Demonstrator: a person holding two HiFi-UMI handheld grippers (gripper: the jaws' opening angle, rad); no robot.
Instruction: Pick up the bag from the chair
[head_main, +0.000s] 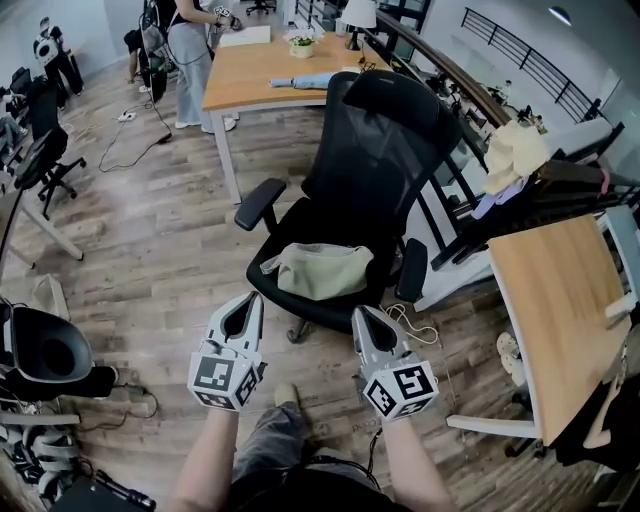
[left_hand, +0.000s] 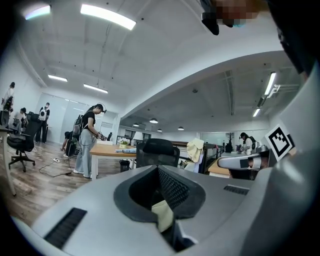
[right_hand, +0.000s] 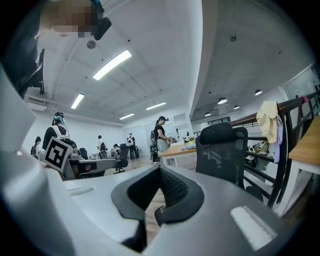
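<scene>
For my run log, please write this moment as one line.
bag: on chair seat, untouched | left gripper: shut, empty | right gripper: shut, empty

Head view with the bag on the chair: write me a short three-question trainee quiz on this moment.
1. True or false: the bag lies on the seat of the chair.
2. The left gripper and right gripper are: A both shut and empty; B both open; C shut on the bag.
3. Does either gripper touch the bag?
Key: 1 true; 2 A; 3 no, both are short of the chair.
</scene>
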